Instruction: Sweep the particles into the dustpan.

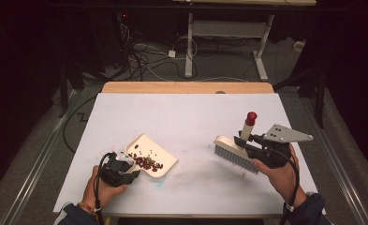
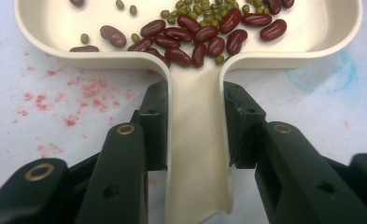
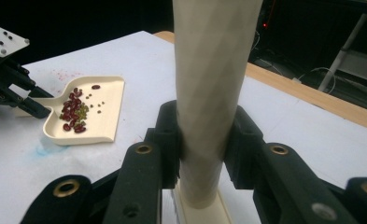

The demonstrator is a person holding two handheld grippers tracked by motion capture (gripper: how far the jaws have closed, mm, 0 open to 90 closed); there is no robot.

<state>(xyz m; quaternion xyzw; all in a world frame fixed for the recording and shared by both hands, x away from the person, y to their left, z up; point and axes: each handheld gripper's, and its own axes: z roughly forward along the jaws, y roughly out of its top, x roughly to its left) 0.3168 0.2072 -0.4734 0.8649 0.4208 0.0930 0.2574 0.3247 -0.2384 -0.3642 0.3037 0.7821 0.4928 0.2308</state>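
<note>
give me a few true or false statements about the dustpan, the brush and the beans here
1. The left gripper is shut on the handle of the dustpan. True.
2. The dustpan is empty. False: red beans and small green beans lie in it, heaped near the handle.
3. The right gripper is shut on the handle of the brush. True.
4. The brush's bristles are inside the dustpan. False: in the high view the brush is well off to the right, apart from the dustpan.
5. The brush handle ends in a blue cap. False: its cap is red.
</note>
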